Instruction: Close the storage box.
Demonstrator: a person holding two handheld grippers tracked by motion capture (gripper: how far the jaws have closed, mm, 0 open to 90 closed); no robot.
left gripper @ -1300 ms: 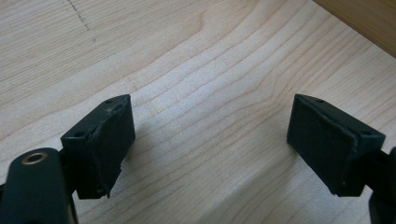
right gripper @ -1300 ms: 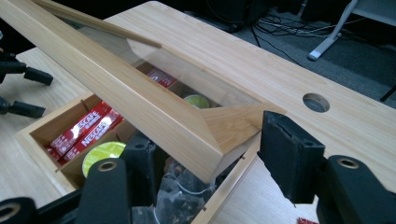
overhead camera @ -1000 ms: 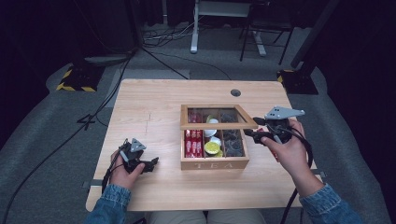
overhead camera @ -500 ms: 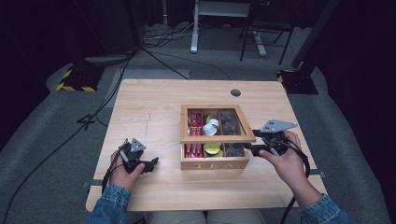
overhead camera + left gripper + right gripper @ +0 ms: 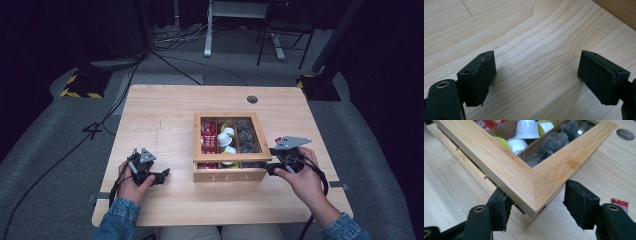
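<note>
Right gripper view: the right gripper (image 5: 535, 207) has its jaws round the front corner of the tea box lid (image 5: 529, 173), lid nearly down on the tea box (image 5: 229, 172) but a thin gap is visible under the corner; left pad touches the lid edge, right pad looks just clear, so grip is loose at best, can't tell if it truly pinches. In the high view the box sits mid-table, toward the person's side, glass lid over capsules (image 5: 226, 141) & red sachets (image 5: 208, 141). The left gripper (image 5: 159, 176) rests on the table (image 5: 165, 115) well apart from the box, jaws wide open w/ nothing between. Risks, imo: corner hold is shallow, so the lid could slip & drop shut w/ a bang; sideways pull may shove the box, since no hand steadies it; a tall capsule could stop the lid seating.
</note>
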